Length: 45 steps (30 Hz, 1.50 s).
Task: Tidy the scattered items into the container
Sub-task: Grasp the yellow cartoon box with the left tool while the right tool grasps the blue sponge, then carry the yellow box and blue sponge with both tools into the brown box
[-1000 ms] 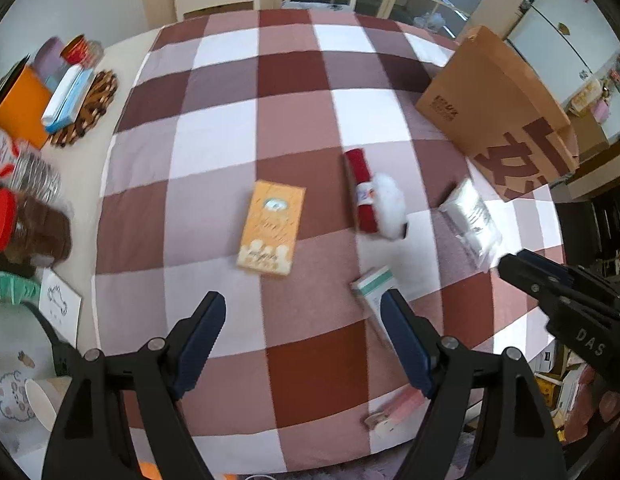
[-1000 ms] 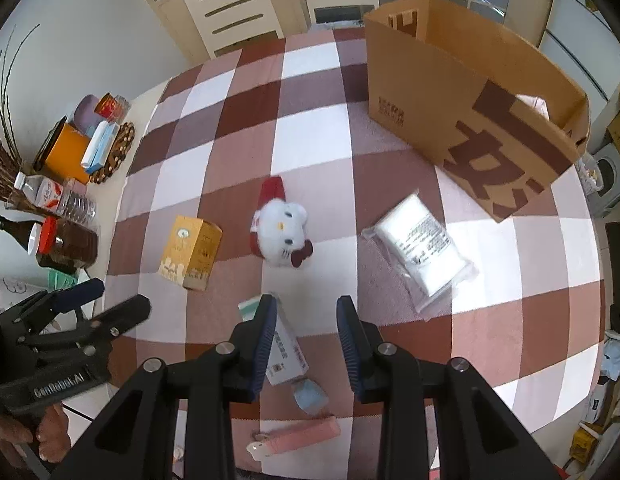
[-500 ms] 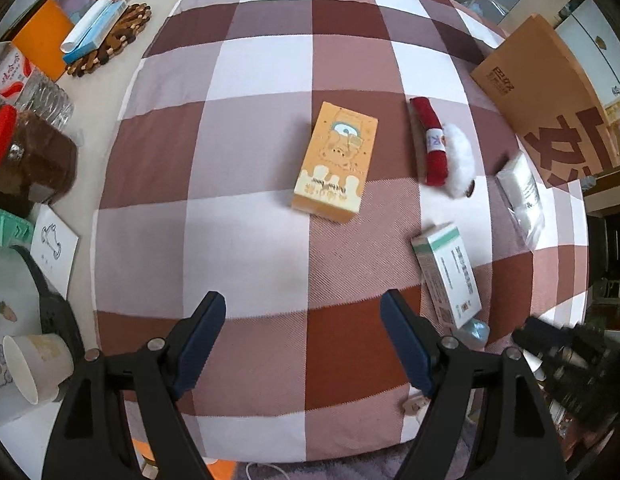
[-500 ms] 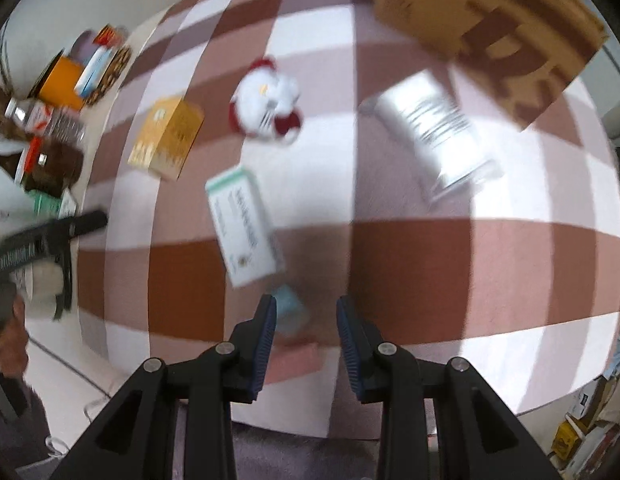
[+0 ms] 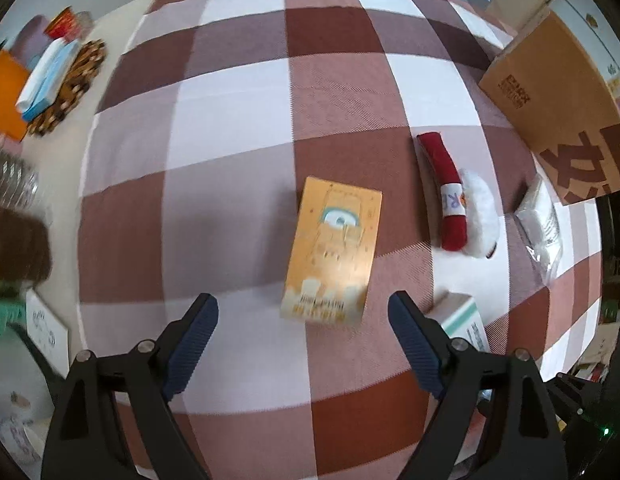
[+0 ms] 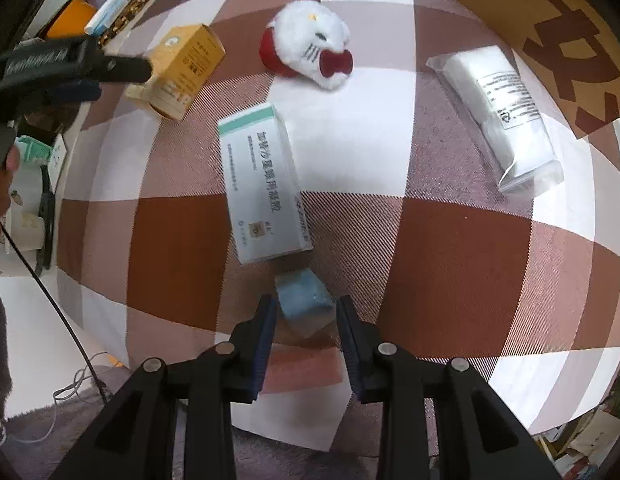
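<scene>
My left gripper (image 5: pixel 304 322) is open, its jaws wide, just short of the near end of an orange box (image 5: pixel 333 250) lying on the checked cloth. My right gripper (image 6: pixel 306 312) is open with a small light-blue block (image 6: pixel 306 294) between its fingers; I cannot tell if they touch it. Beyond it lie a white and green box (image 6: pixel 264 184), a white plush toy with a red bow (image 6: pixel 310 50), a clear bag of white pads (image 6: pixel 499 112) and the orange box (image 6: pixel 182 70). The brown cardboard box (image 6: pixel 549 20) stands at the far right.
A pink flat item (image 6: pixel 302 368) lies under my right gripper near the table's front edge. Bottles, a wicker mat (image 5: pixel 66 92) with packets and an orange holder stand along the left side of the table. My left gripper (image 6: pixel 70 68) shows at upper left in the right wrist view.
My left gripper has moved forward to the orange box. My right gripper has dropped down and forward so that the light-blue block now sits between its fingers.
</scene>
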{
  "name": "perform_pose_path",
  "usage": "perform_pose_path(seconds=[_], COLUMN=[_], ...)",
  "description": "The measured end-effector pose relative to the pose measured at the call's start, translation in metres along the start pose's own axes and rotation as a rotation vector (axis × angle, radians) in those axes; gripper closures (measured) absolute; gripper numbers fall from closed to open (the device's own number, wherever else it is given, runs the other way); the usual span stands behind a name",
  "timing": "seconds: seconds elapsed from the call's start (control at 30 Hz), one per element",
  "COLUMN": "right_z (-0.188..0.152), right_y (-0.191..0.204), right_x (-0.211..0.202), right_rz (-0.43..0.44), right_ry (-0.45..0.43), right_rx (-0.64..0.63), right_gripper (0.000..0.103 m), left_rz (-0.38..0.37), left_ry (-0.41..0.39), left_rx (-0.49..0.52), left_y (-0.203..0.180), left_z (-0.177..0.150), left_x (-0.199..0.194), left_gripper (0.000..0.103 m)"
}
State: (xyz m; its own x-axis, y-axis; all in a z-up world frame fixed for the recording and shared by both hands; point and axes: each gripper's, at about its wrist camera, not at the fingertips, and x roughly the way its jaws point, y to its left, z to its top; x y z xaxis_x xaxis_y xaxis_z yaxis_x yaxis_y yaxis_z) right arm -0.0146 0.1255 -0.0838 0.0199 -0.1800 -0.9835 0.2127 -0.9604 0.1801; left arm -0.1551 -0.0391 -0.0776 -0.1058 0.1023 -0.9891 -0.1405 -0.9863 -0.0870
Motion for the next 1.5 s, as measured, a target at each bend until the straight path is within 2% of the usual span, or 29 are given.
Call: perform_pose_path(seconds=[0.2, 0.53, 0.67, 0.73, 0.87, 1.13, 1.37, 1.5], right_z=[0.002, 0.007, 0.007, 0.007, 0.005, 0.002, 0.001, 0.017], right_y=[0.003, 0.008, 0.009, 0.009, 0.008, -0.002, -0.015, -0.033], right_x=[0.012, 0.019, 0.018, 0.018, 0.017, 0.005, -0.021, -0.037], right_rz=[-0.006, 0.002, 0.008, 0.01, 0.012, 0.02, 0.029, 0.063], right_ry=[0.028, 0.005, 0.001, -0.001, -0.007, -0.021, -0.077, -0.12], right_rx=[-0.012, -0.029, -0.039, -0.038, -0.03, 0.014, 0.082, 0.134], right_gripper=[0.071, 0.071, 0.071, 0.072, 0.073, 0.075, 0.075, 0.075], left_rz=[0.0, -0.006, -0.008, 0.01, 0.031, 0.004, -0.003, -0.008], left_ry=[0.033, 0.06, 0.083, 0.067, 0.051, 0.041, 0.03, 0.001], left_rx=[0.031, 0.04, 0.042, 0.062, 0.071, 0.027, 0.001, 0.009], left_y=[-0.01, -0.012, -0.014, -0.018, -0.021, -0.017, -0.021, -0.027], left_z=[0.012, 0.023, 0.023, 0.022, 0.021, 0.011, -0.003, -0.011], left_x=[0.022, 0.045, 0.052, 0.052, 0.049, 0.04, 0.021, 0.002], left_gripper=[0.015, 0.016, 0.034, 0.037, 0.056, 0.056, 0.056, 0.056])
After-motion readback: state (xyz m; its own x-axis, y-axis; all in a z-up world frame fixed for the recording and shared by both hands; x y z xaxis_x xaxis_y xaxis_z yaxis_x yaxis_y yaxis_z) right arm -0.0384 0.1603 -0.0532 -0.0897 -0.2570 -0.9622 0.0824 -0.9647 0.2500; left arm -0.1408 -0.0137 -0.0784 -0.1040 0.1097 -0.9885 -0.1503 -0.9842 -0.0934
